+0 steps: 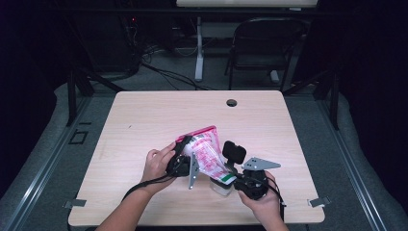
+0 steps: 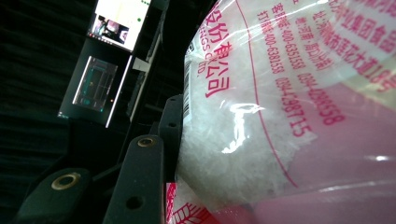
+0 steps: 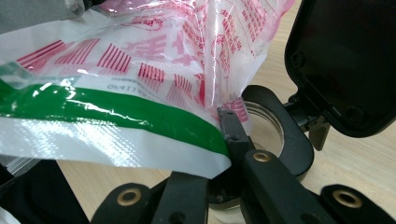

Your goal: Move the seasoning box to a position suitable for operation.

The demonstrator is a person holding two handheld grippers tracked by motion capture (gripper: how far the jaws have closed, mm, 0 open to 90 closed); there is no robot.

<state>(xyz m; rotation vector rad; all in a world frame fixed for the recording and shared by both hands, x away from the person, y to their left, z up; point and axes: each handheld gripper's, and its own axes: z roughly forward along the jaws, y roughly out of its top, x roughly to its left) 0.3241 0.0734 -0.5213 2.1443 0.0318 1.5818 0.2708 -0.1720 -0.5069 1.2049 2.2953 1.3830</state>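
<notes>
Bag (image 1: pixel 206 151) of white crystals, clear plastic printed in pink-red with a green band near its mouth, is hanging tilted over the near middle of the wooden table (image 1: pixel 144 115), its sealed pink end up and away, its mouth end down toward the person. Both grippers are holding it. The left gripper (image 1: pixel 180 161) is gripping the upper, full part; in the left gripper view its black jaws are pressing against the bag (image 2: pixel 261 121) where the crystals are bulging. The right gripper (image 1: pixel 236 179) is pinching the mouth end by the green band, jaws closed tight on the film (image 3: pixel 140 112).

Under the mouth a small clear jar (image 1: pixel 222 186) with a black hinged lid (image 1: pixel 234 152) is standing open; in the right gripper view its round black collar (image 3: pixel 280 140) is sitting just behind the pinched corner, lid (image 3: pixel 345 60) flipped back.

Judging by this, the pouring step is in hand: the bag is being lined up over the jar. No crystals are visibly falling yet. The next move is probably calling for raising the far end more while keeping the mouth steady above the opening, or grains will be spilling onto the table.

Writing on the bag is Chinese in red; legible parts include "400-6351358", a number ending "298715", and "CO., LTD" partly cut off.
</notes>
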